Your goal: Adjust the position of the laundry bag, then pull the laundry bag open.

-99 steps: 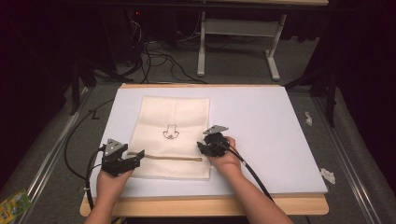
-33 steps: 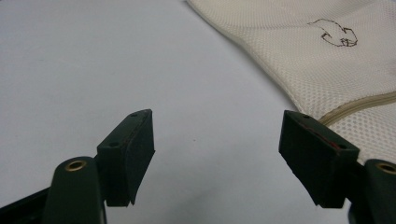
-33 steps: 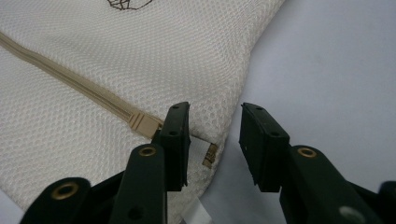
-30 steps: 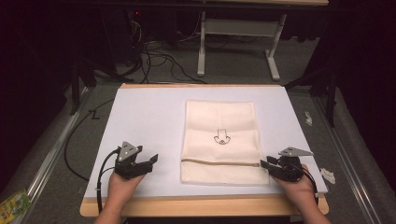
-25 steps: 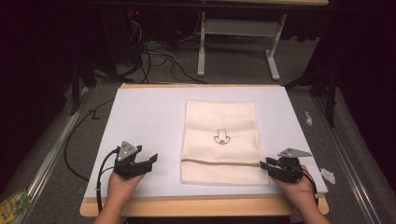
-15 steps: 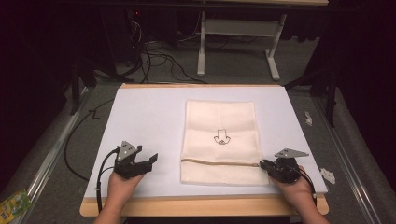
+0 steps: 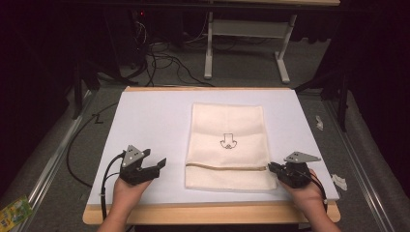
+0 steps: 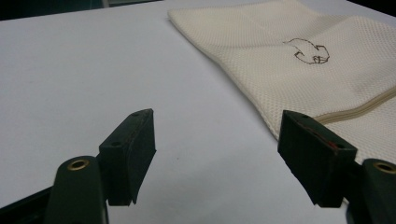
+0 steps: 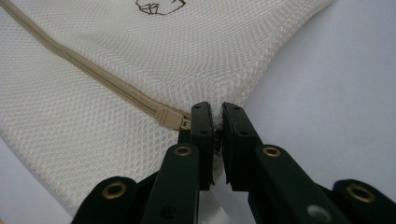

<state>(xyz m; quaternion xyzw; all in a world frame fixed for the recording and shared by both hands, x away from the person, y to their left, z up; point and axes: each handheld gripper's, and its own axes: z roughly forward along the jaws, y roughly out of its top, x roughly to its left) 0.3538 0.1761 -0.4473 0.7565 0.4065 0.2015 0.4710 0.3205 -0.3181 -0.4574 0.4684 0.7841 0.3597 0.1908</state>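
My left tool (image 7: 155, 166) rests near the front left of the desk (image 7: 154, 116), its jaws apart with nothing between them. In the left gripper view they stand wide over the bare white surface, and the bag's (image 8: 299, 60) near edge lies just beside the right-hand jaw without touching it. My left hand (image 7: 126, 192) holds the tool low, pointing toward the bag.

The bag (image 7: 227, 145) lies flat in the middle of the desk, a cream mesh one with a small dark drawing (image 7: 228, 142) on it. A tan zip (image 7: 227, 167) runs across it close to the front edge.

My right tool (image 7: 271, 167) sits at the bag's right edge, level with the zip, held in my right hand (image 7: 307, 193). Its jaws have just been closing and now stand together, clamped on the mesh at the zip's end. In the right gripper view (image 9: 214, 126) the pads pinch a small fold of the bag just beside the zip's tan end piece (image 9: 173, 119), which touches the left-hand jaw. I cannot tell whether a zip pull is caught in the pinch
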